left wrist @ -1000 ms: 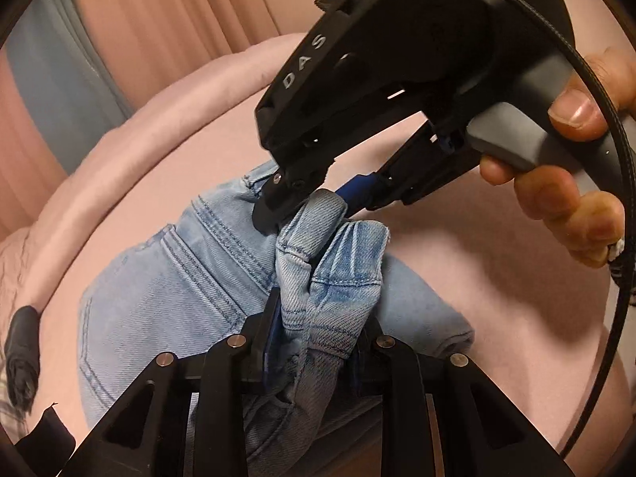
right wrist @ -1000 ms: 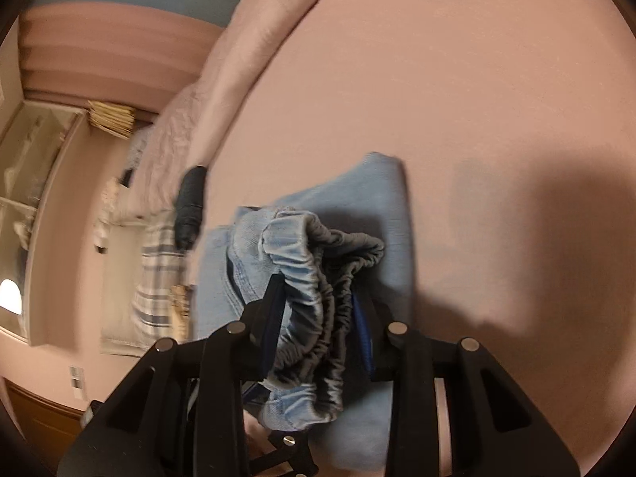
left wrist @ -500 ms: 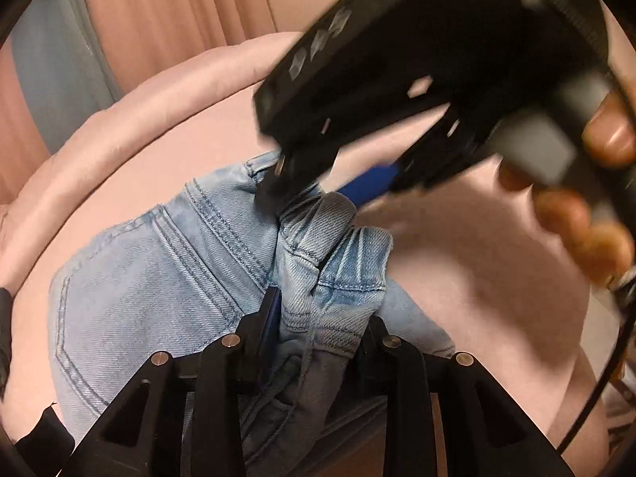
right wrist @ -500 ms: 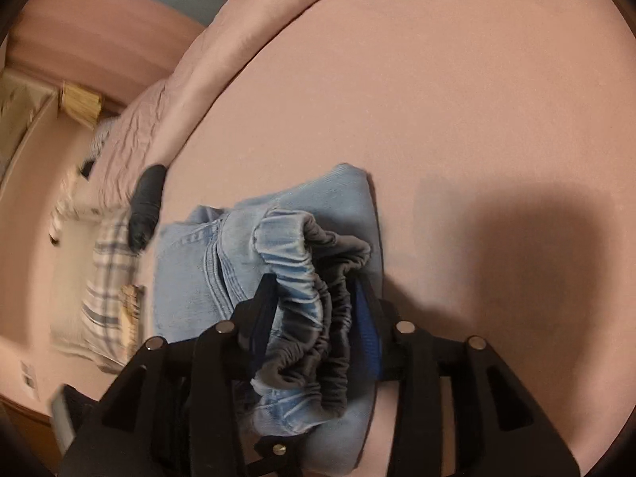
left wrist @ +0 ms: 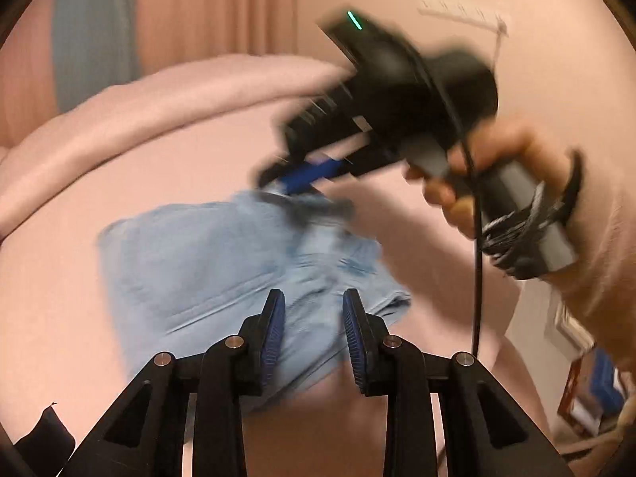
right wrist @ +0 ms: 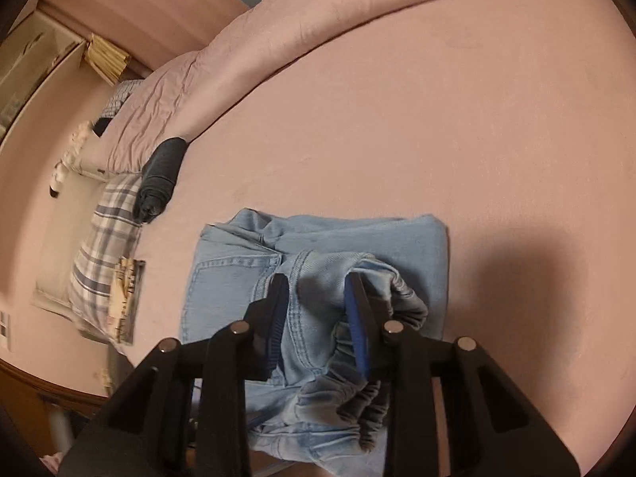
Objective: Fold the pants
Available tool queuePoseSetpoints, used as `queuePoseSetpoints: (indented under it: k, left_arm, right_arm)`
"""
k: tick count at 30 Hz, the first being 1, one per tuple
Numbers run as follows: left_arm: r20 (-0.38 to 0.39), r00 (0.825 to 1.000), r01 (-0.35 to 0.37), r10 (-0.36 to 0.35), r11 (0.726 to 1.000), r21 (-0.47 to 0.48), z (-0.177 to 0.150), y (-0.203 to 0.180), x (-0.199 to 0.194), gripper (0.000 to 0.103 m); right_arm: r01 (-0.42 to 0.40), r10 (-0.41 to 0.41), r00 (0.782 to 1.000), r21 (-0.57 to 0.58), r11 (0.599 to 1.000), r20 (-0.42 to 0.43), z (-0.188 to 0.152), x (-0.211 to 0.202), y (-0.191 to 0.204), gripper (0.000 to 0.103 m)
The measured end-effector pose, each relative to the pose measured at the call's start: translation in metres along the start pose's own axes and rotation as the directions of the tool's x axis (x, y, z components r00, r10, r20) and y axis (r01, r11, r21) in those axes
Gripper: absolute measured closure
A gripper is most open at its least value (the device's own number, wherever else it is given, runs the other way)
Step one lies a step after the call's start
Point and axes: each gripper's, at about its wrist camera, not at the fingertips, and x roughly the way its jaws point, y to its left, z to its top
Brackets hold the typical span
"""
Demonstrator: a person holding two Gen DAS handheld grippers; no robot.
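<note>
Light blue jeans (left wrist: 222, 274) lie folded on the pink bed. My left gripper (left wrist: 314, 306) is open and empty just above the near edge of the jeans; the view is blurred. My right gripper (left wrist: 302, 187) shows there at the far side of the jeans, held by a hand. In the right wrist view the right gripper (right wrist: 318, 302) has its jaws parted, and the bunched elastic waistband of the jeans (right wrist: 318, 298) still lies between the fingers. The folded stack (right wrist: 357, 234) lies under it.
A rolled dark garment (right wrist: 159, 179) lies at the bed's left edge beside a plaid cloth (right wrist: 103, 238). A bunched pink duvet (right wrist: 278, 20) runs along the far side. The pink sheet (right wrist: 437, 119) stretches beyond the jeans. A cable (left wrist: 477, 262) hangs from the right gripper.
My left gripper has let go of the denim fold and pulled back. My right gripper's jaws have widened around the waistband. The jeans have dropped flat onto the bed.
</note>
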Motion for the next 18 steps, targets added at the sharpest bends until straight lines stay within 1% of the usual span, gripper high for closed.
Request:
queuePoseSetpoints:
  k: [1, 3, 4, 5, 6, 9, 10, 12, 13, 14, 15, 16, 17, 18]
  left_arm:
    - [0.017, 1.0, -0.026, 0.026, 0.999, -0.022, -0.002, 0.008, -0.01, 0.074]
    - [0.054, 0.997, -0.045, 0.048, 0.997, -0.065, -0.007, 0.025, -0.022, 0.074]
    - [0.055, 0.996, -0.067, 0.072, 0.994, -0.082, -0.009, 0.033, -0.023, 0.074]
    - [0.039, 0.995, -0.085, 0.09, 0.991, -0.104, -0.011, 0.041, -0.02, 0.074]
    - [0.01, 0.996, -0.089, 0.091, 0.988, -0.129, -0.017, 0.049, -0.014, 0.074]
    - [-0.087, 0.996, -0.047, 0.031, 0.98, -0.191, -0.038, 0.063, 0.013, 0.074]
    - [-0.093, 0.996, -0.033, 0.014, 0.977, -0.209, -0.044, 0.07, 0.02, 0.074]
    - [-0.076, 0.997, -0.012, -0.006, 0.972, -0.233, -0.046, 0.074, 0.021, 0.074]
    - [-0.079, 0.997, -0.011, -0.007, 0.974, -0.224, -0.045, 0.073, 0.02, 0.074]
    - [-0.082, 0.997, -0.012, -0.006, 0.977, -0.211, -0.044, 0.072, 0.019, 0.074]
    - [-0.081, 0.997, -0.011, -0.006, 0.98, -0.198, -0.044, 0.072, 0.019, 0.074]
    - [-0.081, 0.997, -0.008, -0.008, 0.981, -0.194, -0.043, 0.073, 0.021, 0.074]
    - [-0.081, 0.997, -0.004, -0.012, 0.98, -0.199, -0.043, 0.075, 0.02, 0.074]
    - [-0.081, 0.997, 0.002, -0.019, 0.978, -0.209, -0.042, 0.077, 0.02, 0.074]
  right_arm:
    - [0.012, -0.012, 1.0, -0.001, 1.0, 0.001, -0.001, 0.001, -0.002, 0.074]
    - [0.024, -0.024, 1.0, 0.018, 1.0, 0.0, -0.002, 0.003, -0.009, 0.074]
    - [0.022, -0.022, 1.0, 0.029, 0.999, 0.002, -0.003, 0.004, -0.013, 0.074]
    - [0.017, -0.017, 1.0, 0.03, 0.999, 0.008, -0.006, 0.001, -0.012, 0.074]
    - [0.016, -0.016, 1.0, 0.027, 1.0, 0.014, -0.006, 0.001, -0.009, 0.074]
    - [0.025, -0.025, 0.999, 0.015, 1.0, 0.028, -0.012, -0.001, -0.009, 0.074]
    - [0.029, -0.029, 0.999, 0.011, 1.0, 0.028, -0.012, 0.003, -0.003, 0.074]
    - [0.046, -0.046, 0.999, 0.011, 0.999, 0.017, -0.011, 0.003, 0.005, 0.074]
    - [0.07, -0.07, 0.998, 0.01, 0.998, 0.009, -0.01, 0.0, 0.008, 0.074]
    - [0.103, -0.103, 0.995, 0.009, 0.995, 0.015, -0.008, -0.006, 0.016, 0.072]
    - [0.118, -0.118, 0.992, -0.014, 0.993, 0.036, -0.007, -0.013, 0.028, 0.068]
    - [0.128, -0.124, 0.99, -0.064, 0.99, 0.062, -0.004, -0.018, 0.043, 0.062]
    - [0.124, -0.116, 0.991, -0.118, 0.985, 0.072, -0.003, -0.017, 0.061, 0.06]
    - [0.11, -0.101, 0.993, -0.15, 0.983, 0.065, -0.002, -0.013, 0.073, 0.06]
